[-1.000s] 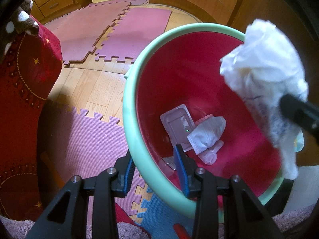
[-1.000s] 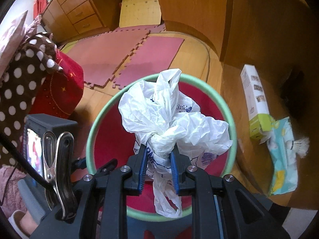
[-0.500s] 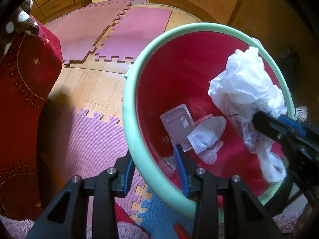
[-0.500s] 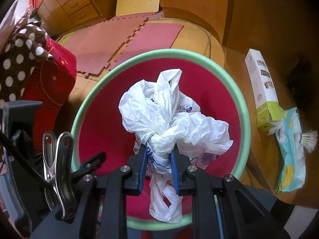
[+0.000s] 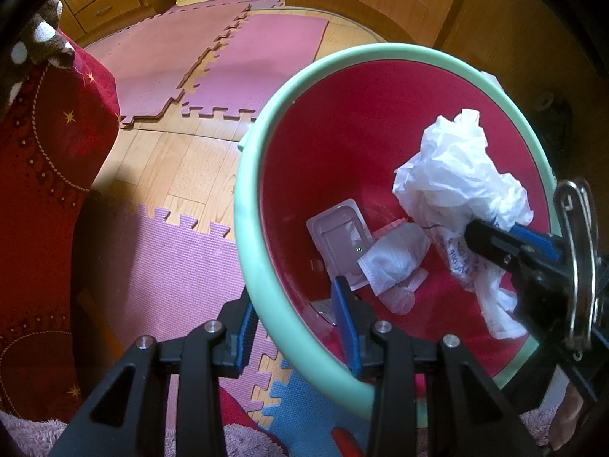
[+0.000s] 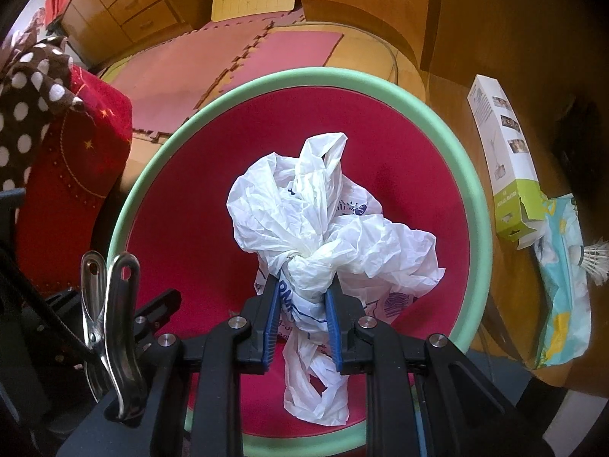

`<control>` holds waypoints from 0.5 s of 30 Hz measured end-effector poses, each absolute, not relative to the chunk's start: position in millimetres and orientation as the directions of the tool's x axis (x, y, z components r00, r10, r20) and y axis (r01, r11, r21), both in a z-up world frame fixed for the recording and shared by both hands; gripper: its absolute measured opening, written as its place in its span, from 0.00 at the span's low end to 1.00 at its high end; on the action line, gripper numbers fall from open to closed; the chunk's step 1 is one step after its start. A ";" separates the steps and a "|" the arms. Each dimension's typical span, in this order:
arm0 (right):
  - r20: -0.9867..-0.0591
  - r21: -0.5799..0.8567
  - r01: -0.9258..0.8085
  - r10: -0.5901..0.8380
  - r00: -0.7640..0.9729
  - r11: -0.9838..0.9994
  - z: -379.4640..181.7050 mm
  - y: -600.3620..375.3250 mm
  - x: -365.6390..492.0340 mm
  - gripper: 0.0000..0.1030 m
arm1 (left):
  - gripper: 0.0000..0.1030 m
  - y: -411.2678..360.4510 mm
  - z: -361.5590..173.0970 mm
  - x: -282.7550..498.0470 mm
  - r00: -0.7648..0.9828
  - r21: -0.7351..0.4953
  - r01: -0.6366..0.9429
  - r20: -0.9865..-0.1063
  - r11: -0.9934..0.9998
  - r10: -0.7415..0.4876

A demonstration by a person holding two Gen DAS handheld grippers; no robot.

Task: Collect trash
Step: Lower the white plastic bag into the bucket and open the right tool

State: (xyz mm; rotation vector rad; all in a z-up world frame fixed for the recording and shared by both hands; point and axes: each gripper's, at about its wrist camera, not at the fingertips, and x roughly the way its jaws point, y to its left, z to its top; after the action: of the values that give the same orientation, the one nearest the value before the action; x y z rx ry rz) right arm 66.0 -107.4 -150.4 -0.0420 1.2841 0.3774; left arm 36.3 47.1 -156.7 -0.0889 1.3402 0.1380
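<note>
A red bin with a mint-green rim (image 5: 247,205) stands on the floor and also shows in the right wrist view (image 6: 125,205). My left gripper (image 5: 295,327) is shut on its near rim, one finger outside and one inside. My right gripper (image 6: 302,323) is shut on a crumpled white plastic bag (image 6: 323,221) and holds it inside the bin's mouth; the bag also shows in the left wrist view (image 5: 456,175). A clear plastic tray (image 5: 338,232) and a white face mask (image 5: 392,259) lie at the bin's bottom.
A red cushion (image 5: 45,175) stands to the left of the bin. Pink foam mats (image 5: 259,64) cover the wooden floor beyond. To the right lie a white-and-green box (image 6: 506,167), a patterned wrapper (image 6: 563,285) and a shuttlecock (image 6: 595,257).
My right gripper has carried the white bag down from above the rim into the bin's mouth. My left gripper has kept its hold on the rim.
</note>
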 end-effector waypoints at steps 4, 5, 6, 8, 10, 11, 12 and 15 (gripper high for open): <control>-0.941 0.178 -0.291 0.249 0.230 0.940 -151.2 -108.6 66.7 0.21 | 0.38 46.4 -156.7 36.7 0.222 0.016 -0.151 -0.974 0.988 0.049; -0.941 0.177 -0.290 0.248 0.230 0.940 -151.4 -108.7 67.0 0.21 | 0.38 46.5 -156.7 36.6 0.222 0.016 -0.151 -0.974 0.988 0.049; -0.941 0.177 -0.289 0.248 0.230 0.941 -151.6 -108.9 67.3 0.21 | 0.38 46.6 -156.7 36.4 0.223 0.016 -0.150 -0.974 0.988 0.050; -0.941 0.177 -0.288 0.248 0.229 0.941 -152.2 -109.0 67.5 0.21 | 0.38 46.3 -156.7 36.8 0.222 0.016 -0.150 -0.974 0.988 0.050; -0.942 0.177 -0.287 0.246 0.227 0.942 -152.8 -109.2 67.6 0.22 | 0.38 46.3 -156.7 36.7 0.223 0.016 -0.150 -0.974 0.989 0.050; -0.942 0.176 -0.287 0.245 0.227 0.942 -153.3 -109.8 67.8 0.22 | 0.38 46.3 -156.7 36.8 0.222 0.016 -0.150 -0.974 0.989 0.050; -0.943 0.175 -0.287 0.244 0.226 0.942 -153.8 -110.0 67.9 0.22 | 0.38 46.8 -156.6 36.7 0.222 0.016 -0.150 -0.974 0.989 0.050; -0.945 0.178 -0.284 0.244 0.218 0.942 -155.9 -110.3 67.9 0.23 | 0.38 46.6 -156.7 36.5 0.222 0.016 -0.150 -0.974 0.989 0.050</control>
State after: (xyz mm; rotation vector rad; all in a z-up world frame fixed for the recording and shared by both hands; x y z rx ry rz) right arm 67.9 -110.3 -155.9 -0.0360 1.3007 0.3660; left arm 36.5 46.6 -156.7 -0.0874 1.3399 0.1384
